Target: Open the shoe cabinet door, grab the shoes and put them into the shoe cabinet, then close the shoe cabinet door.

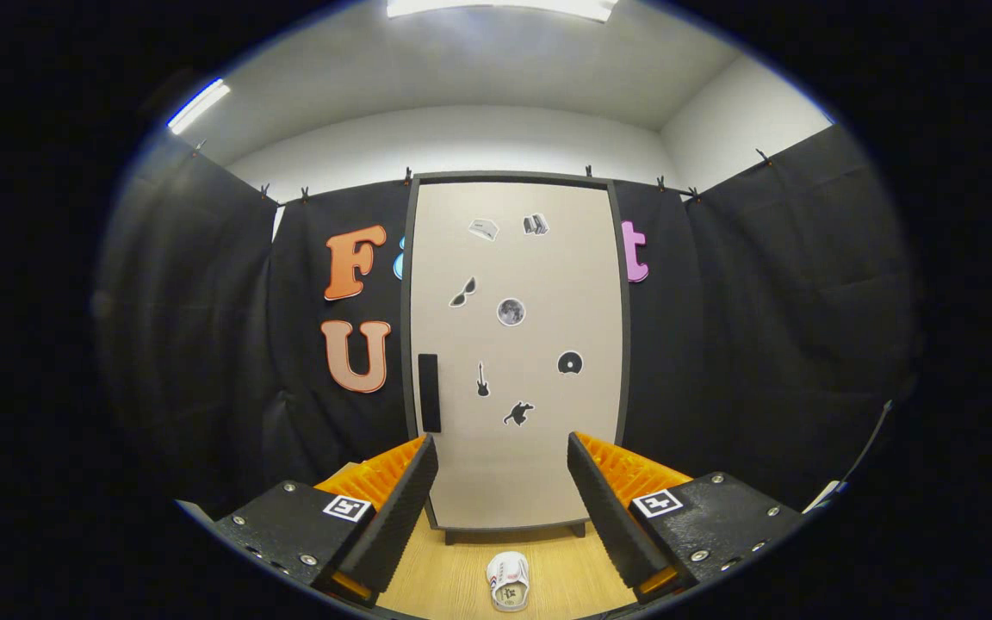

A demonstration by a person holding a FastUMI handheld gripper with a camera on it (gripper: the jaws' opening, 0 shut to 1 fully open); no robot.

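Now the gripper (503, 482) is hovering with its fingers spread wide and gripping nothing. Between them, low on the wooden floor (461, 568), a white shoe (508, 581) is lying. Beyond it, the shoe cabinet (515, 353) is standing with its door shut, hiding its inside.

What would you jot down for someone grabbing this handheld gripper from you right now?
Gripper: open, holding nothing, aimed at the shoe cabinet.
Cabinet door: shut; its dark handle sits beyond the left finger.
Shoe: a white one on the wooden floor, between the fingers, in front of the cabinet.
Done: nothing yet.
Left: open the door, put the shoe inside, close the door.
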